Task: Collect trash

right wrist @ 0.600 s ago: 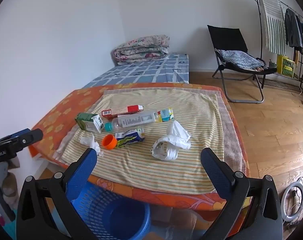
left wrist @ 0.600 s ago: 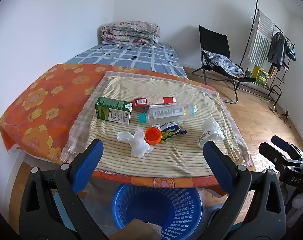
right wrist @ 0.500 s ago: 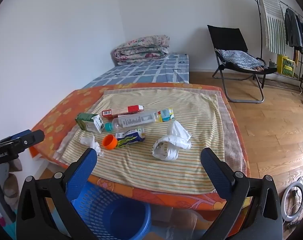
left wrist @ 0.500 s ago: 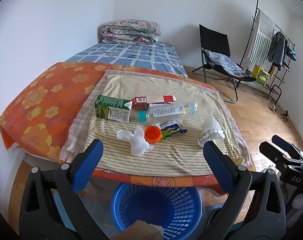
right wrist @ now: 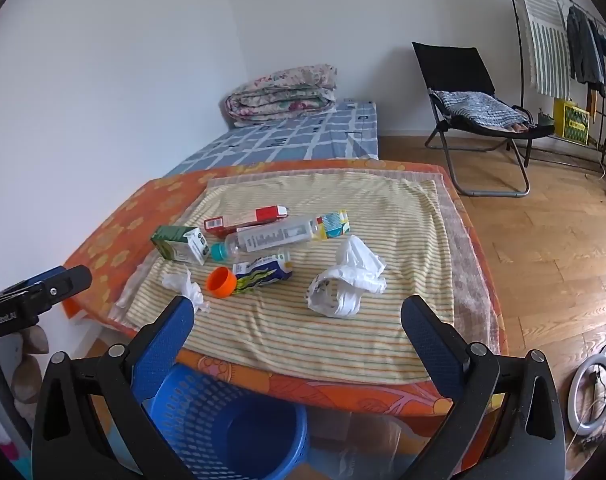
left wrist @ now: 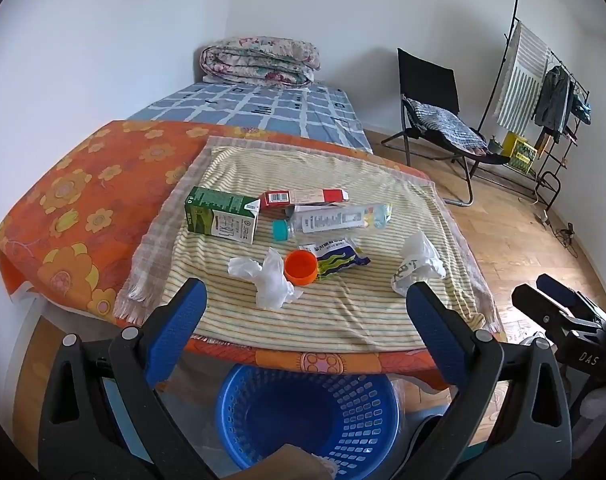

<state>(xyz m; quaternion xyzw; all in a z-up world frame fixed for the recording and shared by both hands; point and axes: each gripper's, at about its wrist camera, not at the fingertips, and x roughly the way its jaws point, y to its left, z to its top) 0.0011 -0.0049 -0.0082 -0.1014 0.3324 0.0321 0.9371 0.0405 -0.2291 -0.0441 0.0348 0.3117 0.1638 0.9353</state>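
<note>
Trash lies on a striped cloth over the table: a green carton, a red box, a clear bottle, an orange cap, a blue wrapper, a small crumpled tissue and a larger white crumpled bag. The same items show in the right wrist view, with the white bag nearest. A blue basket stands on the floor below the table's front edge. My left gripper is open and empty above the basket. My right gripper is open and empty before the table edge.
An orange flowered cover drapes the table. A bed with a folded quilt lies behind. A black folding chair and a clothes rack stand at the right on the wooden floor. A ring light lies on the floor.
Both grippers have drifted slightly; the table scene has shifted a little in view. Both stay open and empty. The trash has not moved.
</note>
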